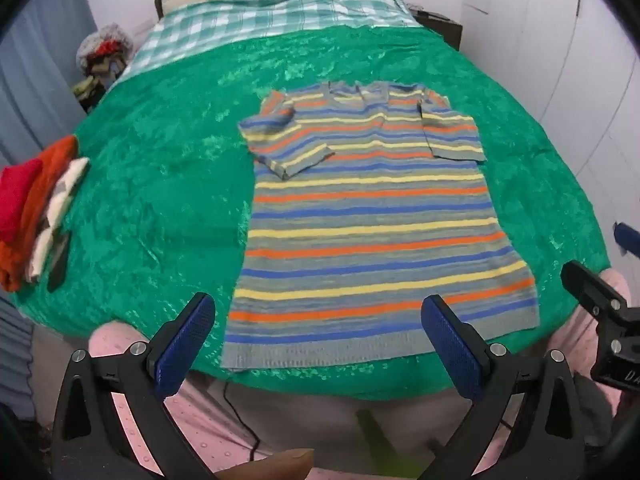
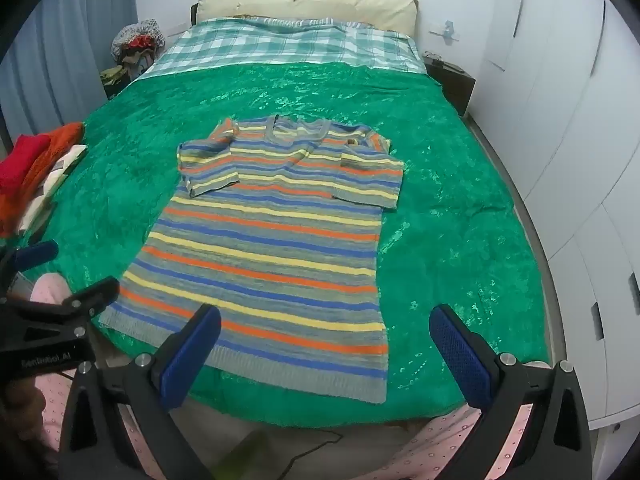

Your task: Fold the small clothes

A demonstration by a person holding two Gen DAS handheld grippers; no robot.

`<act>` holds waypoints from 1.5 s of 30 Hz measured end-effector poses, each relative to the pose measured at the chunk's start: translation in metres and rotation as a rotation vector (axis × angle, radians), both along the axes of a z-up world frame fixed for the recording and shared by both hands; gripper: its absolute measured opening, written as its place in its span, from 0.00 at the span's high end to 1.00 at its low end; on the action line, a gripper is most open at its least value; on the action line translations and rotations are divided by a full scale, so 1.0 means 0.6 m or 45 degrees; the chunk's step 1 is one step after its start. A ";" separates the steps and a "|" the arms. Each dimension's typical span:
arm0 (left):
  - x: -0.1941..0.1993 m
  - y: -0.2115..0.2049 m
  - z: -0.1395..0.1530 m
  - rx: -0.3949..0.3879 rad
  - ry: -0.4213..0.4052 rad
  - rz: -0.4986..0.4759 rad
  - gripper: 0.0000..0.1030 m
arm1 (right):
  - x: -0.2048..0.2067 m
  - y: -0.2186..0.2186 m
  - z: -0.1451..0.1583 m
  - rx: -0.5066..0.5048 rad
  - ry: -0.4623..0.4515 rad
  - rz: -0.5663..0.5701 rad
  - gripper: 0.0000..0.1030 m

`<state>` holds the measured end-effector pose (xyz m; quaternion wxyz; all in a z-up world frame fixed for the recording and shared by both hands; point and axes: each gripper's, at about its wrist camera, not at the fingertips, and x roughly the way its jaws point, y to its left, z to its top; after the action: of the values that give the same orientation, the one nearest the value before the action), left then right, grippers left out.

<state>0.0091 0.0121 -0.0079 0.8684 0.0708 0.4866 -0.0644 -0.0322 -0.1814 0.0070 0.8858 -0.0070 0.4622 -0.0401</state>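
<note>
My left gripper (image 1: 318, 344) w/ black arms and blue textured pads is spread wide, nothing between the pads; it hangs over the near edge of the bed, tilted down. My right gripper (image 2: 325, 354) is the same build, also spread wide & empty, tilted down beside it. From the left view the right one's black frame shows at far right; from the right view the left one's frame sits at near left.

Below both: pink dotted fabric (image 1: 192, 420) on my legs, a thin black cable crossing it.

Just ahead of both grippers: the striped knit short-sleeve top (image 1: 372, 220), grey w/ orange, yellow & blue bands, lying flat on the crinkly shiny green bedspread (image 1: 160, 184). Its grey ribbed hem is nearest me, right in front of the left gripper's pads and ahead-left of the right gripper's left pad. Neck end points away. Both sleeves are folded inward onto the body; the left sleeve lies at a slant, the right sleeve squarer.

Well off to the left of the left gripper: a pile of folded clothes (image 1: 36, 208) in red, orange & white, sitting on the green spread near its edge.

Farther on, past the top's neckline: teal & white checked blanket (image 2: 288, 46), then a cream pillow (image 2: 308, 4) at the headboard. Far left of the bed, a heap of mixed cloth (image 2: 138, 42) by the blue-grey curtain. To the right, white wardrobe doors (image 2: 580, 152)
</note>
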 end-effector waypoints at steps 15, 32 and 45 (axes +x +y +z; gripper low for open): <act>0.009 0.000 -0.016 0.049 -0.007 0.000 0.00 | 0.013 -0.005 -0.018 -0.077 0.022 -0.030 0.00; 0.007 0.001 -0.008 0.033 -0.067 -0.036 0.00 | 0.015 -0.005 -0.019 -0.102 0.012 -0.036 0.00; 0.007 0.000 -0.007 -0.006 -0.068 -0.066 0.00 | 0.018 0.008 -0.024 -0.081 0.011 -0.006 0.00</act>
<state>0.0136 0.0124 -0.0122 0.8792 0.0830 0.4612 -0.0859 -0.0215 -0.1764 -0.0076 0.8831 -0.0342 0.4646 -0.0567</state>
